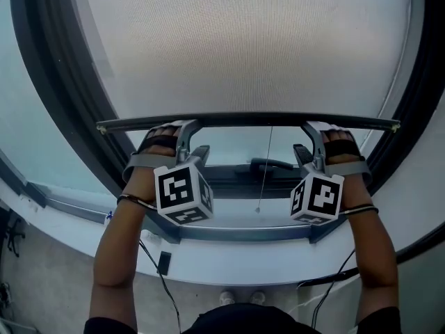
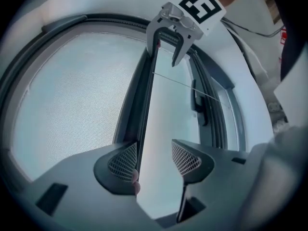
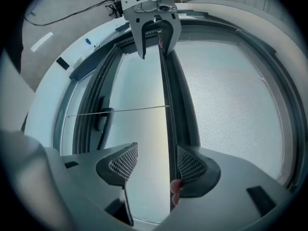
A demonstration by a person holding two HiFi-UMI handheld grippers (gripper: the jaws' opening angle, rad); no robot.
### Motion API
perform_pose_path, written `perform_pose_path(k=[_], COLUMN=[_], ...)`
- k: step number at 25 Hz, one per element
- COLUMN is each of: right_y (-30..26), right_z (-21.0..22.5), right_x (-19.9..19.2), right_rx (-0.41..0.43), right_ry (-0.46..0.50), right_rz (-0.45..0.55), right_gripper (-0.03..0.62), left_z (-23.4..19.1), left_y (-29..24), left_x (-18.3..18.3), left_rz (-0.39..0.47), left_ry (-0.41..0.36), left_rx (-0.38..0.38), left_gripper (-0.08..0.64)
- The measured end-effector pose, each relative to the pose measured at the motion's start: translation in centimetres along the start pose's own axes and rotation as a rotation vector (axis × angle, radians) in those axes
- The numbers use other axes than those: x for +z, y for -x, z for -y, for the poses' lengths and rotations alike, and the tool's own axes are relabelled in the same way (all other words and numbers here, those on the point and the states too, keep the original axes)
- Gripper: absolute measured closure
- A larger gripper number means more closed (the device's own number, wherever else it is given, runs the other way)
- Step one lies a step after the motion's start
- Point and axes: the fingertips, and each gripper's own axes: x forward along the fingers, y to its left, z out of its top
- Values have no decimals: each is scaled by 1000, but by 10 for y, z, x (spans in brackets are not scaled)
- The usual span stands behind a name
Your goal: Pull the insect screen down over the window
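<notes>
Arms reach forward, left claw [image 2: 154, 155] and right claw [image 3: 155, 160] both gaping astride screen bar [image 1: 250, 120]

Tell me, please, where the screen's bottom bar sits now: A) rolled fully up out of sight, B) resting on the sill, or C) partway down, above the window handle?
C: the bottom bar sits above the window handle, with bare glass between them.
</notes>
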Motion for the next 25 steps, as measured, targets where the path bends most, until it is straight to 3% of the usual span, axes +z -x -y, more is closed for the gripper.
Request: perform_pose_path(k=[3,8,13,18,25], right_y=[-1,-10,-14,-15,-24], right_z=[-3,-55,-92,-105,-165], right_x=[1,-5,-5,-5,-7], right_rx=[2,37,79,93,200], right_ry=[-5,17,22,26,7], right_rz=[-10,-26,-33,-49,-50], right_gripper=[351,353,351,353,351], left_z=[3,52,90,106,158], left_y=[0,-18,-28,-27,-43], left_x=[-1,-10,-18,-20,-26], left_rz=[9,-70,-112,-118,-152], left_ry=[22,-45,-68,-37,-35], left_rx=[-10,-1,-36,-86,-172], left_gripper=[334,334,334,334,334])
